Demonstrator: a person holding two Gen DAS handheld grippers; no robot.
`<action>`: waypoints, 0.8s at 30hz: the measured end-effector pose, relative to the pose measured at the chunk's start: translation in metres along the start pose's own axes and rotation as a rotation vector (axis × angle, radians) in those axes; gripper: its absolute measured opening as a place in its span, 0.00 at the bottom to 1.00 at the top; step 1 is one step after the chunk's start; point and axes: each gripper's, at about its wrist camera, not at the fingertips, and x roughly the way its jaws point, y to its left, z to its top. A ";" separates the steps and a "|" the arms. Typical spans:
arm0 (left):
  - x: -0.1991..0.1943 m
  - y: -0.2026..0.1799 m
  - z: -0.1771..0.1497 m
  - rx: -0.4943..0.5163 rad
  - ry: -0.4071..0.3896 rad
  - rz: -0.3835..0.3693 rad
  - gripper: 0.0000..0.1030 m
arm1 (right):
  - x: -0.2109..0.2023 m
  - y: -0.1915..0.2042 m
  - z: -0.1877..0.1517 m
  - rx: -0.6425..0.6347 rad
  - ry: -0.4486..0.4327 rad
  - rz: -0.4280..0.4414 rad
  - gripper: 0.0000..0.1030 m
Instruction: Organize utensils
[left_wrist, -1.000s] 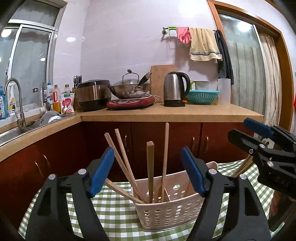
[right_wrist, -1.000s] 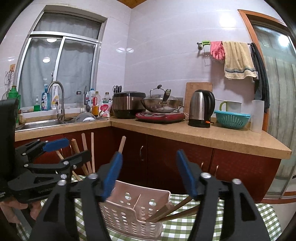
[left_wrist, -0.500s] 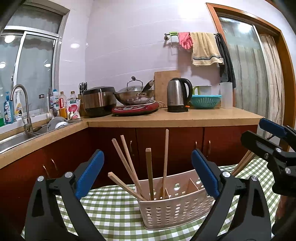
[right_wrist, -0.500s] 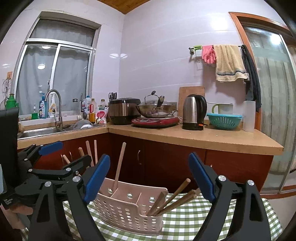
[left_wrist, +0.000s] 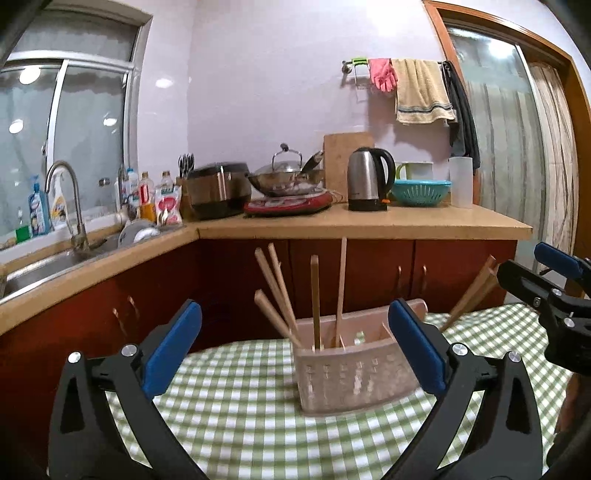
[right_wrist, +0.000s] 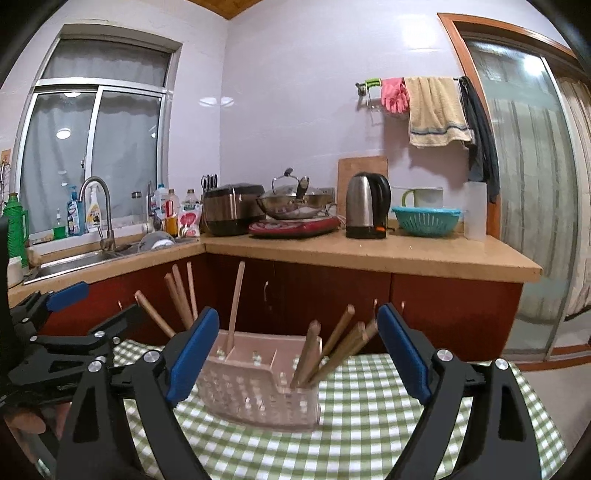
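We saw the pink utensil basket (left_wrist: 356, 373) standing on the green-checked table (left_wrist: 236, 413), toward its far edge by the cabinets (left_wrist: 369, 273). Wooden chopsticks (left_wrist: 314, 295) stood and leaned in its compartments. Left gripper (left_wrist: 295, 347) had just been opening, jaws wide apart, clamping nothing. Right gripper (right_wrist: 293, 354) stood wide apart too, gripping nothing, basket beyond it.
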 end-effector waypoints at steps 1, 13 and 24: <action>-0.008 0.000 -0.004 -0.005 0.013 -0.002 0.96 | -0.006 0.001 -0.003 0.004 0.010 -0.001 0.83; -0.085 0.010 -0.026 -0.044 0.043 0.035 0.96 | -0.074 0.004 -0.020 -0.001 0.047 -0.028 0.83; -0.129 0.013 -0.034 -0.061 0.042 0.034 0.96 | -0.114 0.001 -0.023 0.005 0.048 -0.056 0.83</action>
